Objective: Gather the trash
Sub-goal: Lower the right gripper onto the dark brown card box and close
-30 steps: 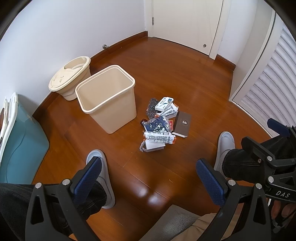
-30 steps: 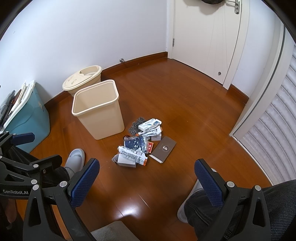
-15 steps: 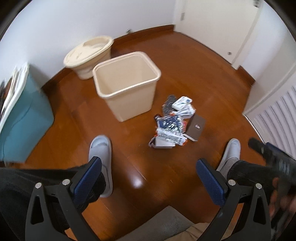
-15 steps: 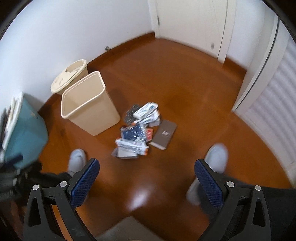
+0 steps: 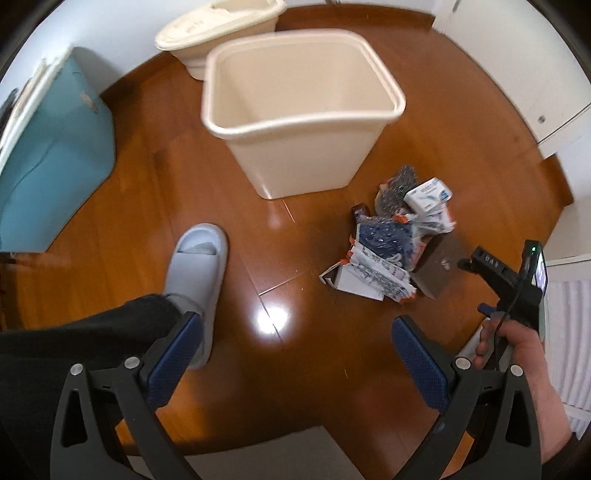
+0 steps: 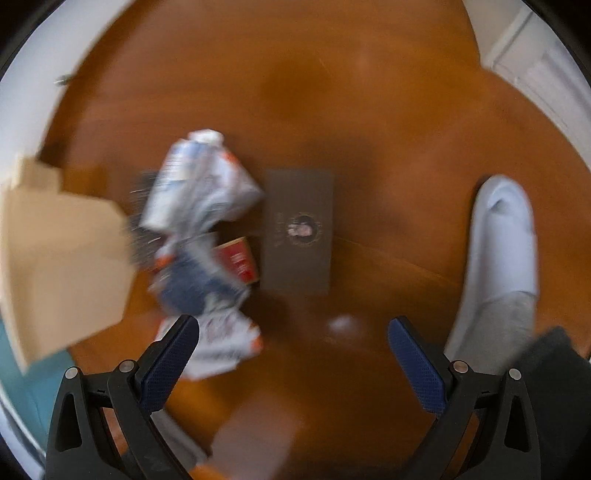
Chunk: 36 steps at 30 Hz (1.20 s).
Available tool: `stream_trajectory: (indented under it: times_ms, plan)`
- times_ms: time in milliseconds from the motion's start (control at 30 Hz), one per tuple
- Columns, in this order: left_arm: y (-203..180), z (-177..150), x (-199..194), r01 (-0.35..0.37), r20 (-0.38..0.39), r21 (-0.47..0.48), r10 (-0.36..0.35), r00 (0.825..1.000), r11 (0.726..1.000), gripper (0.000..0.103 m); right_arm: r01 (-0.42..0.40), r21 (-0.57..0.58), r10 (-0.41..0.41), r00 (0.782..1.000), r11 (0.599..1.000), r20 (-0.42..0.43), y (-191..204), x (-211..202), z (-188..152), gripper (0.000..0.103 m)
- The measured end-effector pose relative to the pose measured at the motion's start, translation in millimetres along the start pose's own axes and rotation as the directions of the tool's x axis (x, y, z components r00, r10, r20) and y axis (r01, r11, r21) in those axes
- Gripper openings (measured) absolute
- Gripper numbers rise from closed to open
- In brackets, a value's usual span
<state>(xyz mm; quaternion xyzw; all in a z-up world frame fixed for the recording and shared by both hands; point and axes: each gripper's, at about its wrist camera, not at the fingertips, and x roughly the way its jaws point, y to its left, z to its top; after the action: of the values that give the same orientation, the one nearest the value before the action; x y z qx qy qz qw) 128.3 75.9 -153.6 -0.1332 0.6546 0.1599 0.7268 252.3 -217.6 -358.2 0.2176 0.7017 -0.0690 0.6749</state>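
A pile of trash (image 5: 395, 243) lies on the wooden floor: crumpled printed wrappers, a white box, a red pack and a flat dark brown box (image 5: 439, 267). An empty cream bin (image 5: 295, 107) stands just left of it. My left gripper (image 5: 295, 363) is open and empty, high above the floor short of the pile. My right gripper (image 6: 291, 356) is open and empty, low over the pile, with the dark brown box (image 6: 297, 230) ahead and wrappers (image 6: 201, 192) to its left. The right gripper's body (image 5: 513, 284) also shows in the left wrist view. The right wrist view is blurred.
A lidded cream pail (image 5: 221, 26) stands behind the bin and a teal container (image 5: 51, 147) at the left. The person's slippered feet (image 5: 197, 273) (image 6: 498, 258) flank the pile. A white door and louvred panel are at the right. The bin's side (image 6: 59, 266) shows at left.
Both grippers have moved forward and down toward the floor. The right gripper dropped fast to just above the trash pile. Both stay open.
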Motion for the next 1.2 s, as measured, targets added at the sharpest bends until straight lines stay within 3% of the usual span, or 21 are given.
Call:
stream_trajectory:
  times_ms: [67,200,367,500,567,733,867,1000,1100,1200]
  plan:
    - [-8.7,7.2,27.4,0.009,-0.026,-0.003,-0.009,1.0,1.0,0.103,-0.031,0.007,0.031,0.999,1.0,-0.013,1.3,26.6,13.2,0.103]
    - [-24.9,13.2,85.1,0.024,-0.108,-0.011,-0.025,0.994,1.0,0.103,0.019,-0.024,-0.019,0.999,1.0,-0.03,4.8,61.2,33.3,0.103]
    - [-32.2,14.2,135.2,0.131,-0.2,-0.161,-0.163,0.966,0.978,0.103,0.044,-0.033,-0.045,0.998,0.999,-0.044,-0.7,93.1,51.2,0.103]
    - [-37.6,13.7,166.2,0.176,-0.227,-0.287,-0.245,0.942,0.942,0.103,0.089,-0.075,-0.093,0.994,0.993,-0.054,-1.8,112.0,54.9,0.103]
    - [-37.0,12.3,177.3,0.171,-0.228,-0.339,-0.257,0.939,0.925,0.103,0.075,-0.08,-0.08,0.995,0.994,-0.056,-4.3,119.1,56.3,0.103]
    - [-33.8,6.8,205.6,0.171,-0.242,-0.493,-0.323,0.915,0.853,0.103,0.07,-0.098,-0.077,0.995,0.993,-0.061,-8.9,132.7,60.6,0.095]
    - [-36.6,8.6,215.9,0.18,-0.226,-0.561,-0.359,0.906,0.808,0.103,0.096,-0.185,-0.099,0.995,0.978,-0.005,-4.2,125.3,59.8,0.08]
    - [-47.8,16.0,224.4,0.185,-0.213,-0.594,-0.375,0.902,0.783,0.103,0.113,-0.163,-0.105,0.993,0.98,0.059,-20.1,112.1,63.4,0.078]
    - [-50.3,18.2,236.6,0.173,-0.202,-0.655,-0.391,0.898,0.735,0.103,0.098,-0.112,-0.088,0.992,0.989,0.092,-40.4,102.5,68.9,0.078]
    - [-54.3,19.5,252.8,0.158,-0.207,-0.679,-0.393,0.896,0.717,0.089,0.083,-0.08,-0.074,0.991,0.993,0.116,-58.1,98.3,82.4,0.078]
